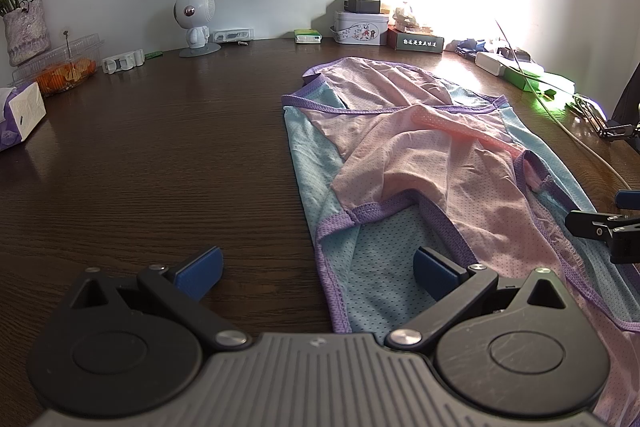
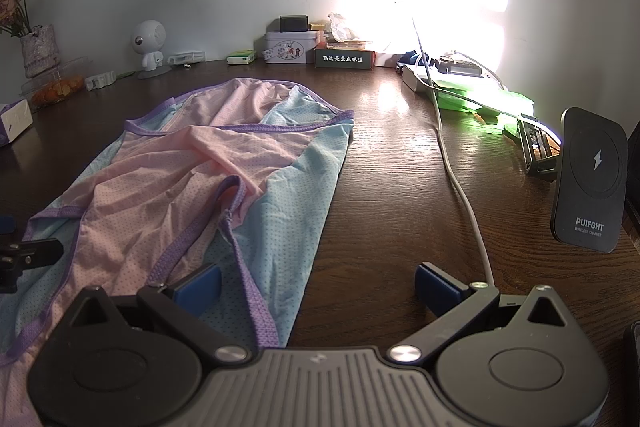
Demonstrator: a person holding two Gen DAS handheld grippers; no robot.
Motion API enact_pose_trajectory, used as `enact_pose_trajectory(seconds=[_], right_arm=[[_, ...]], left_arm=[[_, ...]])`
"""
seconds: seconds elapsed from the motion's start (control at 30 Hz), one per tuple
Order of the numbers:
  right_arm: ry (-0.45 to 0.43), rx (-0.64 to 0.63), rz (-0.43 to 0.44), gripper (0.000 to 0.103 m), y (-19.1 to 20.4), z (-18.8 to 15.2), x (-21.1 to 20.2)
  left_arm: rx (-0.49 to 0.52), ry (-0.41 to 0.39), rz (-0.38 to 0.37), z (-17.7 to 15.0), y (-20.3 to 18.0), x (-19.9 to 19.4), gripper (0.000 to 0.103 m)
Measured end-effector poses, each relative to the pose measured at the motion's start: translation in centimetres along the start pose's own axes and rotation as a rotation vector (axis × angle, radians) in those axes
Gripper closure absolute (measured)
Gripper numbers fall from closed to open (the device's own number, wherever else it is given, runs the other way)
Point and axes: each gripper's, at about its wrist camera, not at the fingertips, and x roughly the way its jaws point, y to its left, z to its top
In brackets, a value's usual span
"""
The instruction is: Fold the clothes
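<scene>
- Left hand-held gripper (image 1: 318, 273) gapes wide, empty, over the garment's (image 1: 420, 163) 9 o'clock edge.
- Right hand-held gripper (image 2: 318, 285) gapes wide, empty, at its 3 o'clock edge on the table (image 2: 400, 187).

Small things along the back of a dark wooden table (image 1: 140, 155).

At the left stand a vase of dried roses (image 1: 26, 31), a tissue box (image 1: 20, 115) and a clear box with orange food (image 1: 64, 67). A white astronaut figure (image 1: 196, 23) stands near the wall, then a green packet (image 1: 308, 36), a decorated tin (image 1: 362, 27) with a black adapter (image 1: 362, 4) on it. At the right a white cable (image 2: 460, 183) runs beside a black wireless charger (image 2: 592, 183).
</scene>
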Motion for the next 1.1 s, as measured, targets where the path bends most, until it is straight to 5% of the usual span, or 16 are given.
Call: enact_pose_trajectory(seconds=[0.87,1.1], right_arm=[[0.001,0.000,-0.002,0.000,0.1,0.1,0.0],[0.001,-0.006,0.006,0.000,0.2,-0.2,-0.3]], left_arm=[[-0.004,-0.004,0.010,0.0,0.0,0.0,0.000],[-0.137,-0.017,-0.010,3.9,3.0,-2.0,0.000]])
